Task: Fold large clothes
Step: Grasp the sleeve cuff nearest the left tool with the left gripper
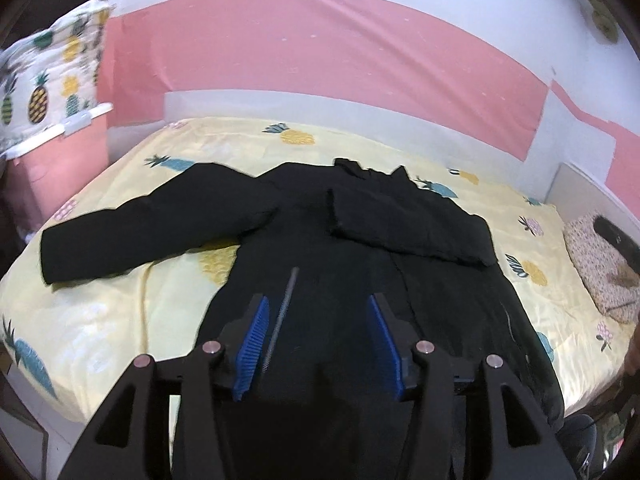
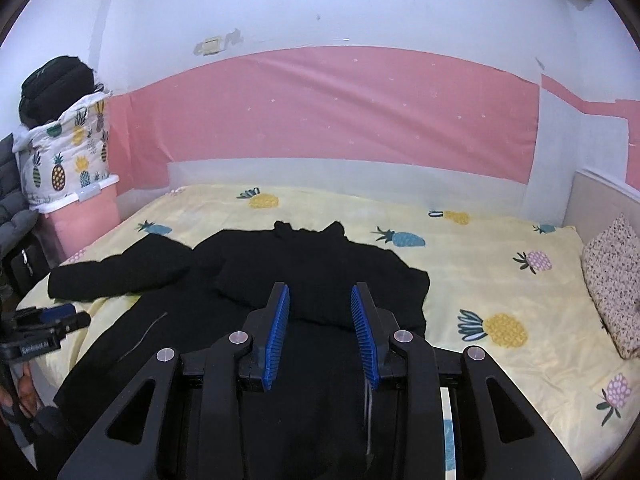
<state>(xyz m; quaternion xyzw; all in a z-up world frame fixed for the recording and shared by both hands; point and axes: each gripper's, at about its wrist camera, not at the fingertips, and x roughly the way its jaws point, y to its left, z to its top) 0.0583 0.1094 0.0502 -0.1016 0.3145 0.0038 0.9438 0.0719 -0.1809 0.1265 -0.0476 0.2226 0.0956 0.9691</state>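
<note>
From the left wrist we see our left claw [image 1: 318, 306] released, nothing between its blue pads, above a black coat [image 1: 360, 240] spread on the bed [image 1: 120, 312]; one sleeve [image 1: 152, 220] stretches left, the other lies folded across the chest

From the right wrist our right claw [image 2: 319, 300] stands released above the same coat [image 2: 312, 264], its blue pads gripping nothing; the left claw [image 2: 52, 320] shows at the left edge
</note>
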